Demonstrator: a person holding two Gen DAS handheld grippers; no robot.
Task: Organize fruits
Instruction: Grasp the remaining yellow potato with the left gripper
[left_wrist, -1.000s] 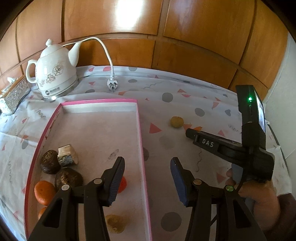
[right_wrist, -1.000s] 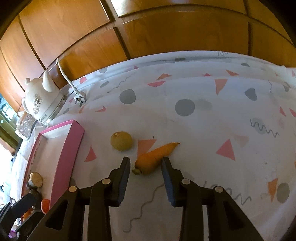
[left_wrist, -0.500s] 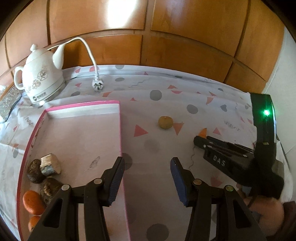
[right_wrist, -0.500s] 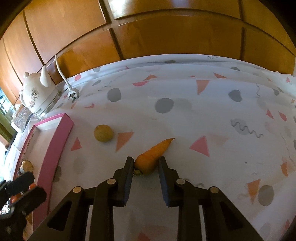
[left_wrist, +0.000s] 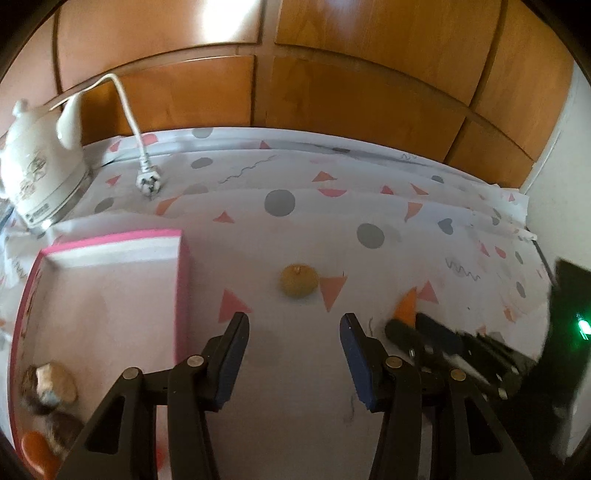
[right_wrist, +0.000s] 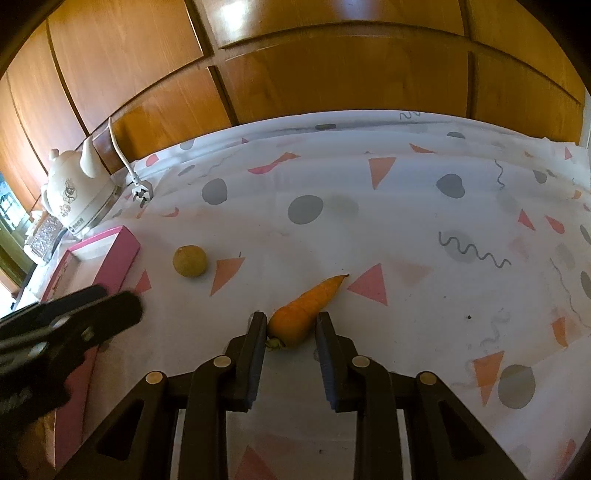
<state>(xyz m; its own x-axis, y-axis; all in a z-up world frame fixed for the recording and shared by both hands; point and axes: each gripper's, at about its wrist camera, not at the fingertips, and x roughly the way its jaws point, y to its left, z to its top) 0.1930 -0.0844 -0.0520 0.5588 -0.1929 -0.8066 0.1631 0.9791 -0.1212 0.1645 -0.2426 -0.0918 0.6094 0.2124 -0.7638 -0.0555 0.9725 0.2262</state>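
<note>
Bright glare on wood panels (left_wrist: 229, 22); fisheye-bent edges, slight motion blur.

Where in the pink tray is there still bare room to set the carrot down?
The pink tray is bare across its far half, from the wall nearest the kettle down to mid-floor. Its near left corner is crowded with brown and orange pieces. The carrot sits between the right gripper jaws.

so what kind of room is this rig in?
Most likely a home dining or kitchen corner: a ceramic electric kettle with its plug lying loose, a patterned tablecloth over the table, and wood panelling behind.
</note>
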